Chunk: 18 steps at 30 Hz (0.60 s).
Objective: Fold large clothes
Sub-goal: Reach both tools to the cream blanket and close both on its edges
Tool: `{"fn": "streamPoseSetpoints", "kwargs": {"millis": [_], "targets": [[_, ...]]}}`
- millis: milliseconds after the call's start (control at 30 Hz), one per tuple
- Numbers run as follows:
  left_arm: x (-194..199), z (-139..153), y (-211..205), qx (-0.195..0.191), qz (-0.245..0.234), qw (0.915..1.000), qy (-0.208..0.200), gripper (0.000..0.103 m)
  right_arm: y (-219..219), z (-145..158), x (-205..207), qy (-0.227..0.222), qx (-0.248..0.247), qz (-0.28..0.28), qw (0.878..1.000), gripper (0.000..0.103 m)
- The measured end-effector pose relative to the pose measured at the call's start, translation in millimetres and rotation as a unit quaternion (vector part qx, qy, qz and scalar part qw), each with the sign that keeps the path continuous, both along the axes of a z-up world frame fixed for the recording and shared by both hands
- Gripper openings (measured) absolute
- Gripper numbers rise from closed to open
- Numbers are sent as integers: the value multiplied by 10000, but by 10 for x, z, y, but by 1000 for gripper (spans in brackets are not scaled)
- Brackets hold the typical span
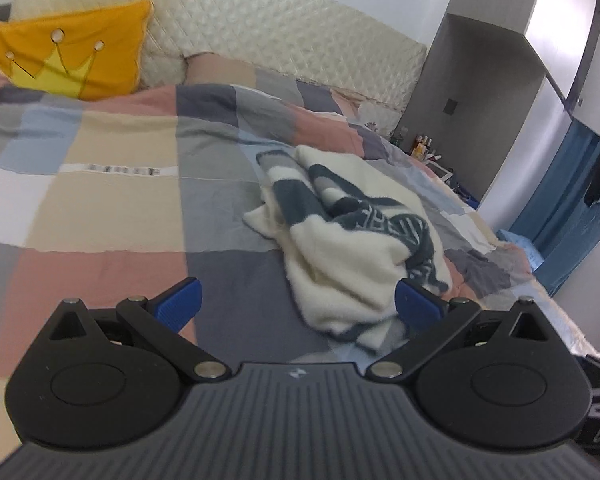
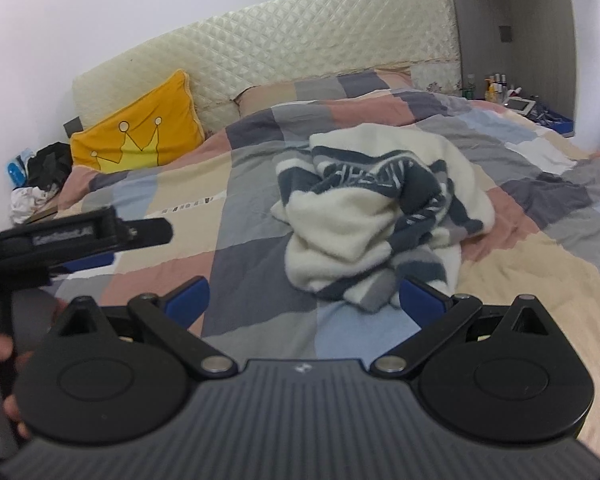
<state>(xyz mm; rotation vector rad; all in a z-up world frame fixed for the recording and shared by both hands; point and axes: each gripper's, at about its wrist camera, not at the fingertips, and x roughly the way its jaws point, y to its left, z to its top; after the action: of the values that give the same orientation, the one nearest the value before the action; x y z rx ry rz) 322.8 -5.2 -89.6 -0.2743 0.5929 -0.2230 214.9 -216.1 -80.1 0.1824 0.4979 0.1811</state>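
Sweater (image 2: 380,216) lies crumpled mid-bed on checked quilt (image 2: 236,272), nothing folded yet. Our left gripper (image 1: 298,306) and right gripper (image 2: 304,300) hover near it, fingers wide, empty. We judge best start: pinch hem corners, lift, spread flat first.

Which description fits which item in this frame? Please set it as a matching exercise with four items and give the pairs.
Items:
1. crown pillow
2. fleece garment
3. left gripper
4. bottles

Descriptions:
a. crumpled in a heap on the quilt
b. open, holding nothing
c. grouped on a surface beside the bed's head
d. yellow, leaning on the headboard

Pairs: 1-d, 2-a, 3-b, 4-c
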Motion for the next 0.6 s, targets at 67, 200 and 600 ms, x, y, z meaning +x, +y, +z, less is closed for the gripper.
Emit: {"fn": "streamPoseSetpoints", "kwargs": {"millis": [67, 200, 600], "targets": [[265, -84, 25, -71, 40, 10000, 3, 103, -14, -27, 176, 59, 37, 57, 10000, 103], [766, -249, 69, -308, 11, 9995, 42, 103, -1, -131, 506, 151, 129, 280, 9994, 103], [2331, -1037, 80, -1192, -294, 9920, 295, 97, 169, -742, 1553, 304, -583, 160, 9977, 98]]}}
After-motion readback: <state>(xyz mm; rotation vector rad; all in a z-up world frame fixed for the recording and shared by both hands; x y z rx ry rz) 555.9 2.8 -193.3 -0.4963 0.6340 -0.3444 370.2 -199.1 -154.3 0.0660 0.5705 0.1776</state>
